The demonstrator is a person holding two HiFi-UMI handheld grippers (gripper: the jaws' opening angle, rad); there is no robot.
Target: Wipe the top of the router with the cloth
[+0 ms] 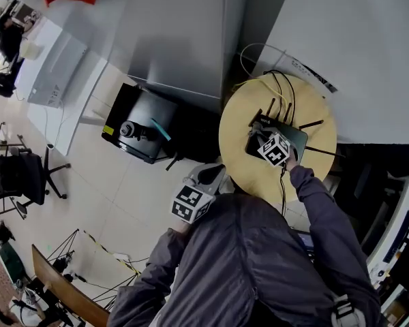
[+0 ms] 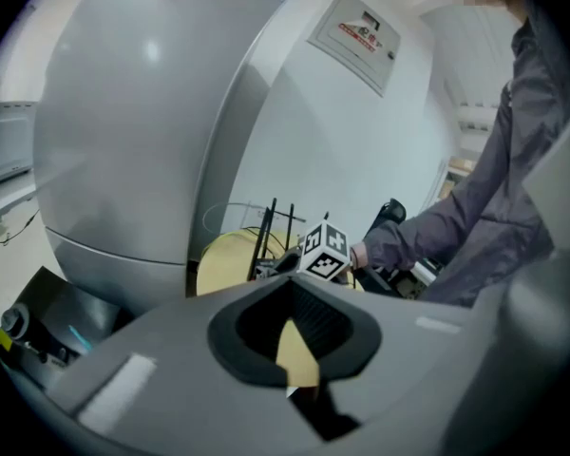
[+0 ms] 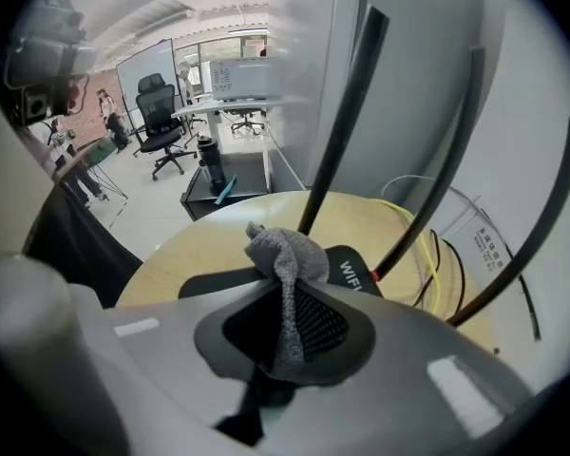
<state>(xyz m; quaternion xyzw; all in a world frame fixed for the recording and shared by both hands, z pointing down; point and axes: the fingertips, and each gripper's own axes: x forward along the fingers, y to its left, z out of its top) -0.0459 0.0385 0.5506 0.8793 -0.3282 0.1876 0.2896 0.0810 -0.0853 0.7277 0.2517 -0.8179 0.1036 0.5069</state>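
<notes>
Right gripper (image 3: pixel 283 288): jaws clamped on grey fleecy cloth (image 3: pixel 287 255), wad sits over flat black router (image 3: pixel 353 269); contact I cannot judge. Router lies on round pale wooden table (image 1: pixel 238 138). Three thin black antennas (image 3: pixel 337 122) rise just ahead, crowding my path. Yellow cable (image 3: pixel 427 250) looped behind. Left gripper (image 2: pixel 290 335): jaws together, empty, beside table edge.

Head view looks steeply down — both gripper views share the router (image 1: pixel 296 136)
</notes>
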